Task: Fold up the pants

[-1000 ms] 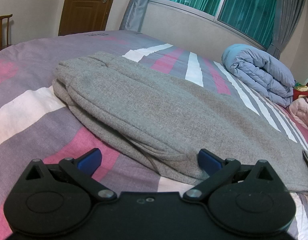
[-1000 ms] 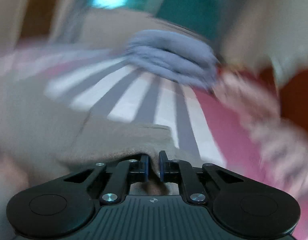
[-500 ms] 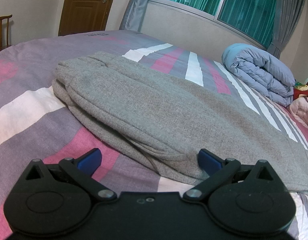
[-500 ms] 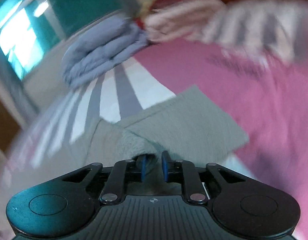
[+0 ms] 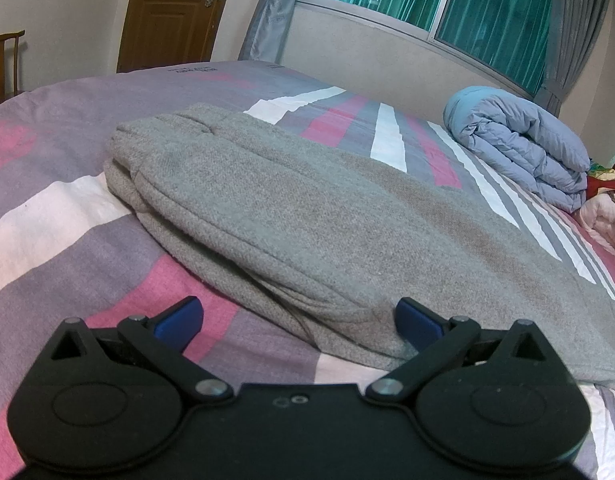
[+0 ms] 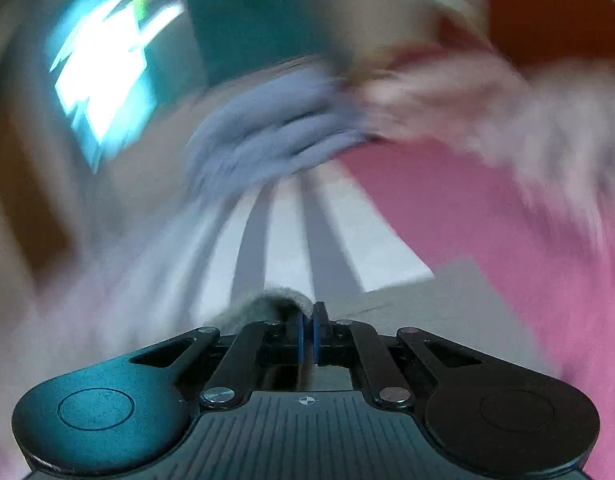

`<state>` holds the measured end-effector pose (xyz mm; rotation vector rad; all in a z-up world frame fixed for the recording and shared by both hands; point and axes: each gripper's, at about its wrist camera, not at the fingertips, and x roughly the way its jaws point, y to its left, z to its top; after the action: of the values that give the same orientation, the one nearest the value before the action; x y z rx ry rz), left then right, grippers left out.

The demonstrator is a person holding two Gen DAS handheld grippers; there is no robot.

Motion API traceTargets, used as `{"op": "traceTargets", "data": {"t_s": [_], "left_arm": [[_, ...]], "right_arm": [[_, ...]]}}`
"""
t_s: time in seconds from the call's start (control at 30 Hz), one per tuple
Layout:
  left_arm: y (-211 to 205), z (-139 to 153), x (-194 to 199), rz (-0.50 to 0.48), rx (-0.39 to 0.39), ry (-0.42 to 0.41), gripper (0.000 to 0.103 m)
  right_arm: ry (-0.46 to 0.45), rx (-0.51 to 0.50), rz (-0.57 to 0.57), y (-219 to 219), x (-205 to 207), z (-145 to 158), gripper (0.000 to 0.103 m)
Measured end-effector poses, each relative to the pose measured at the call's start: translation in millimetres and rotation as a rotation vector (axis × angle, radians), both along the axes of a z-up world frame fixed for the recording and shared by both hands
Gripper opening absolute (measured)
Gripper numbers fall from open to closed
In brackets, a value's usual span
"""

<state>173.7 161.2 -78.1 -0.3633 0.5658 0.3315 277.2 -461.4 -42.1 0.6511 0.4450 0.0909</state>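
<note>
Grey pants (image 5: 307, 216) cloth is now pinched in your right gripper (image 6: 307, 336), jaws clamped after a brief re-grip, view swinging. Left gripper (image 5: 299, 316) unchanged, jaws apart, straddling the near fold on the bed (image 5: 67, 216); next fold looks underway.

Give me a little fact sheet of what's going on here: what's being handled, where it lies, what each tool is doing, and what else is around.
item: grey pants, lying folded lengthwise
surface: bed with striped sheet in pink, white and purple
left tool: open, pants edge between its blue fingers, not pinched
right tool: shut on a fold of grey pants fabric; its picture is blurred
nearby: rolled blue quilt at far side of bed
room: wooden door, window with green curtains
</note>
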Motion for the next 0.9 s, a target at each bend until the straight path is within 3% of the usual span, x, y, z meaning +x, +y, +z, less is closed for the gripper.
{"op": "traceTargets", "data": {"t_s": [0.03, 0.07, 0.1, 0.13, 0.23, 0.53, 0.6, 0.73, 0.9], "left_arm": [[0, 0, 0, -0.001, 0.002, 0.001, 0.097], [0, 0, 0, 0.0, 0.003, 0.003, 0.097], [0, 0, 0, 0.0, 0.002, 0.003, 0.097], [0, 0, 0, -0.001, 0.002, 0.002, 0.097], [1, 0, 1, -0.001, 0.003, 0.002, 0.097], [1, 0, 1, -0.001, 0.001, 0.002, 0.097], [1, 0, 1, -0.001, 0.001, 0.002, 0.097], [2, 0, 1, -0.003, -0.003, 0.0, 0.097], [4, 0, 2, -0.005, -0.01, -0.004, 0.097]], "right_arm": [[0.022, 0.284, -0.118, -31, -6, -23, 0.004], [0.107, 0.523, -0.213, -50, -8, -56, 0.004], [0.175, 0.599, -0.241, -53, -8, -75, 0.004], [0.208, 0.601, -0.233, -50, -8, -86, 0.004], [0.184, 0.564, -0.208, -45, -15, -92, 0.004], [0.202, 0.612, -0.201, -55, -8, -105, 0.003], [0.212, 0.539, -0.189, -59, -9, -84, 0.004], [0.126, 0.426, -0.166, -49, -25, -46, 0.004], [0.143, 0.41, -0.186, -46, -43, -43, 0.004]]}}
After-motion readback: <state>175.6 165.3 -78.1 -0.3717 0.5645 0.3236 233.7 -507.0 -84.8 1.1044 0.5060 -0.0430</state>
